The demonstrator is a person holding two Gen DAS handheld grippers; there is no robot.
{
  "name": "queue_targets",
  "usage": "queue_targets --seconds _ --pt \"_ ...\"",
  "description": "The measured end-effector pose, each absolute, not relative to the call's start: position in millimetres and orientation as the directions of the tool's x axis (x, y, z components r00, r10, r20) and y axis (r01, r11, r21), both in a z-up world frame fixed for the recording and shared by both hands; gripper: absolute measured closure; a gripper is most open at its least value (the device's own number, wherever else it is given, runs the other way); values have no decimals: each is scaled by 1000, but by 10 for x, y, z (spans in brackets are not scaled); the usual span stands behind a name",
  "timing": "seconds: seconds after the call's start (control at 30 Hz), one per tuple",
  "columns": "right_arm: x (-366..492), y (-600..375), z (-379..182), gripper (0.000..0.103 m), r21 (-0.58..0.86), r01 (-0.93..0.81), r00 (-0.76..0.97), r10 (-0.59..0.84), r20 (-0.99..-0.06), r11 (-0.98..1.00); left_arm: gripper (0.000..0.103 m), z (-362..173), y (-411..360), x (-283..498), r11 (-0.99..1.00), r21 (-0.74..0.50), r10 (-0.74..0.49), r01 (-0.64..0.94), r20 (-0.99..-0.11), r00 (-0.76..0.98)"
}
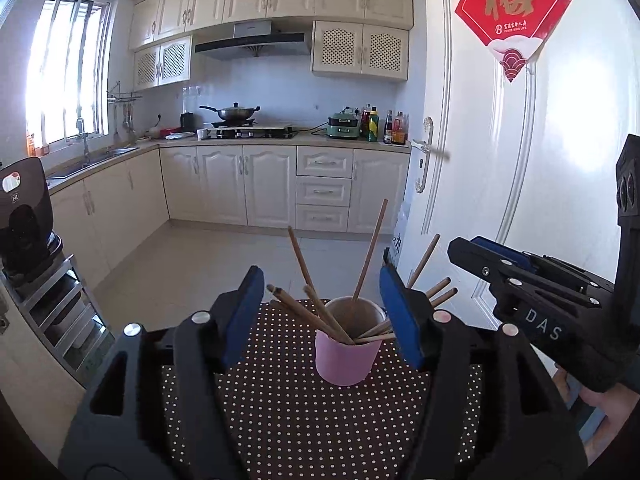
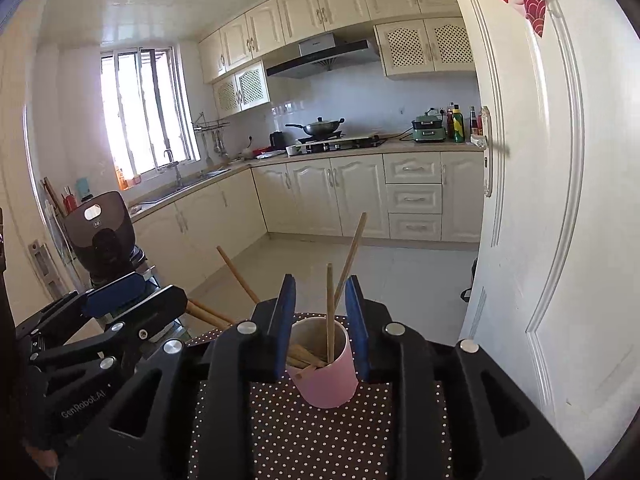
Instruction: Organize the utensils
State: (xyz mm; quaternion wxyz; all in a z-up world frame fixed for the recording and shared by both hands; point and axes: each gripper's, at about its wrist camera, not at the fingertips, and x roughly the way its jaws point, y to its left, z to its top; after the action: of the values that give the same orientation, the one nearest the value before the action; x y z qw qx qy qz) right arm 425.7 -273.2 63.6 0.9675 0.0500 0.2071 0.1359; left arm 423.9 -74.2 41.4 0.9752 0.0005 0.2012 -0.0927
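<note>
We are holding our left gripper (image 1: 322,312) with fingers spread before the pink cup (image 1: 346,354) of chopsticks (image 1: 370,252) standing on the dotted table (image 1: 288,412); our right gripper (image 2: 322,324), fingers also spread, is hovering beside it.

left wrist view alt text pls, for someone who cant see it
A pink cup holding wooden chopsticks splayed outward stands on a dark polka-dot cloth, framed between the open blue-padded left tongs. The right tongs hover at the right edge, with a cream-cabinet kitchen behind.
</note>
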Motion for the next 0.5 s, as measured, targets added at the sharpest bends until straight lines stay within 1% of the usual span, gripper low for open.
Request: queue_targets --seconds 0.1,0.17,0.33,0.47,0.5 --pt "4070 -2659 690 74 99 -247 886 266 -380 964 40 439 -672 4070 985 -12 -166 174 -382 909" --pt "3943 -2611 705 73 72 -255 890 264 -372 964 37 444 -608 3945 987 3 -150 163 -369 917" --pt "3643 -2507 702 72 63 -286 887 289 -360 956 33 464 -435 3611 990 13 -126 138 -342 931" --pt "3372 -2395 685 69 24 -308 892 297 -340 951 32 476 -295 3319 992 31 -105 120 -315 943" --pt "3311 -2373 685 68 21 -314 893 303 -334 949 29 483 -266 3258 993 30 -102 117 -309 946"
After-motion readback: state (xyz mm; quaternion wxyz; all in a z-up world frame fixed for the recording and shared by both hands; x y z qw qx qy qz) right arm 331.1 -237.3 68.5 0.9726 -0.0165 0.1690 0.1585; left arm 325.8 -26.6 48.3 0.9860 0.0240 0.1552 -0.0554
